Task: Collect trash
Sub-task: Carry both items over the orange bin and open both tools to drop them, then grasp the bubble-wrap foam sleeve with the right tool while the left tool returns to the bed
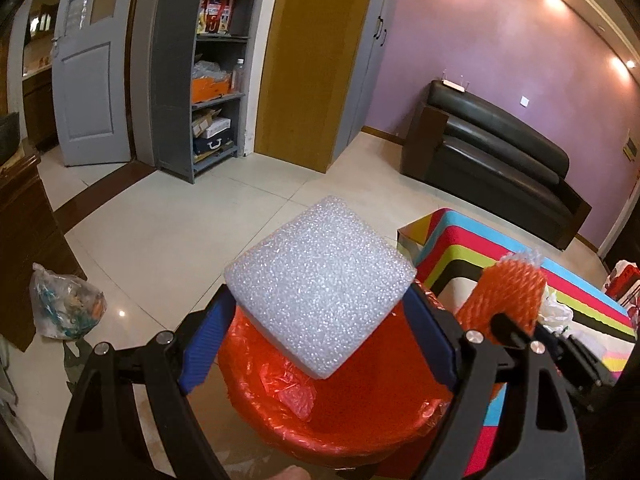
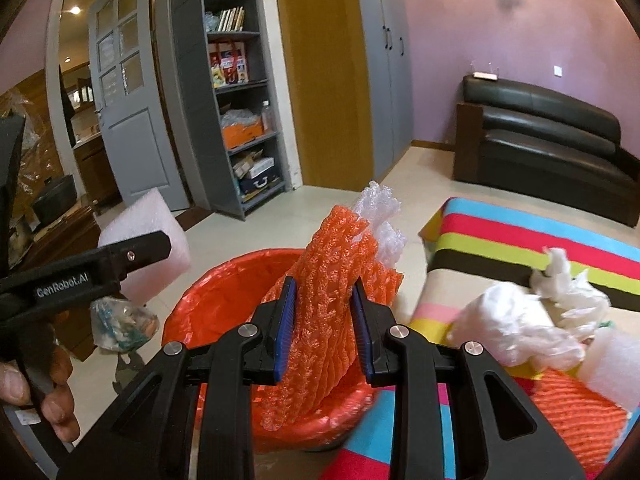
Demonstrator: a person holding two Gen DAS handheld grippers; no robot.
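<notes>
Trash is held in both tongs over a bin lined with a red bag [image 1: 340, 420]. A white foam block [image 1: 320, 288] is clamped between the blue pads of the left tongs [image 1: 320, 320], corner pointing back toward the camera, directly above the bin's opening. An orange foam net sleeve [image 2: 324, 320], with a white one [image 2: 380, 216] behind it, is gripped upright between the pads of the right tongs [image 2: 324, 324]; its lower end hangs below the pads, inside the bin mouth. In the left wrist view the right tongs are seen just right of the left pair, the orange sleeve rising above them. To the right of the right tongs, a striped desk [image 2: 520, 240] carries crumpled white plastic [image 2: 516, 328], a further orange net [image 2: 576, 412] and a white foam piece [image 2: 612, 372]. Left of the left tongs, a tied clear bag of rubbish [image 1: 66, 304] is noted on the tiled floor [image 1: 168, 216]. Ahead, well apart, a grey shelf unit [image 1: 216, 68] and a black sofa [image 1: 500, 152] are recorded.
</notes>
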